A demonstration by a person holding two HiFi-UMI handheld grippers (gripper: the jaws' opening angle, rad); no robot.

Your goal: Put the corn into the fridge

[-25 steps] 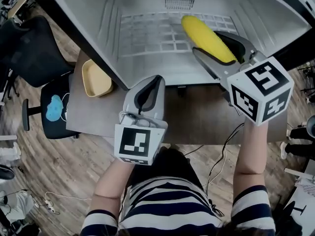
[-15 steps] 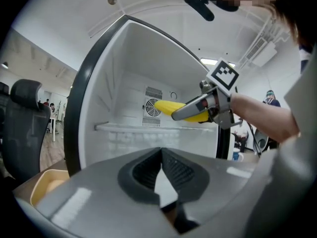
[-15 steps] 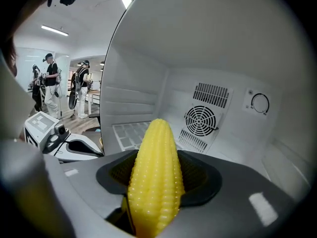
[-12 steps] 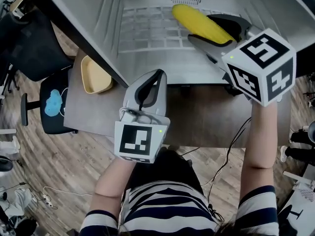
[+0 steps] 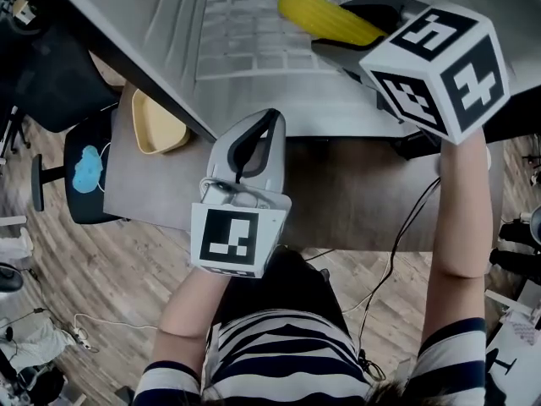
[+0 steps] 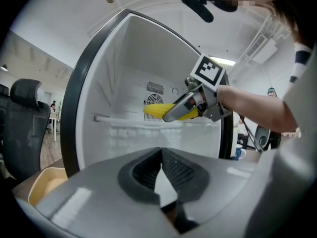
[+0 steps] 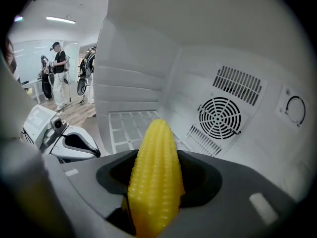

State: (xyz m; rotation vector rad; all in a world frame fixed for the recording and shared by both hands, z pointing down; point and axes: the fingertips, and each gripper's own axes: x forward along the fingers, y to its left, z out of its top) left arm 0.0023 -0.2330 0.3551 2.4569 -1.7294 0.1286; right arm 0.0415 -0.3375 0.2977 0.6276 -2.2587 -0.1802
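A yellow corn cob (image 5: 325, 17) is held inside the open white fridge (image 5: 169, 24), just above its wire shelf (image 5: 245, 36). My right gripper (image 5: 334, 27) is shut on the cob, which sticks out past the jaws (image 7: 157, 143) towards the back wall. From the left gripper view, the corn (image 6: 154, 110) and right gripper (image 6: 179, 111) hang at shelf height. My left gripper (image 5: 267, 125) hovers over the table in front of the fridge, shut with nothing in it (image 6: 161, 152).
A pale yellow tray (image 5: 152, 125) lies on the grey table (image 5: 355, 201) left of the fridge. A round fan grille (image 7: 220, 117) is on the fridge's back wall. A black chair with a blue object (image 5: 86, 167) stands at far left. A person (image 7: 59, 73) stands far off.
My right gripper has carried the corn left over the shelf and rolled, its marker cube now larger in view. The left gripper has barely shifted.
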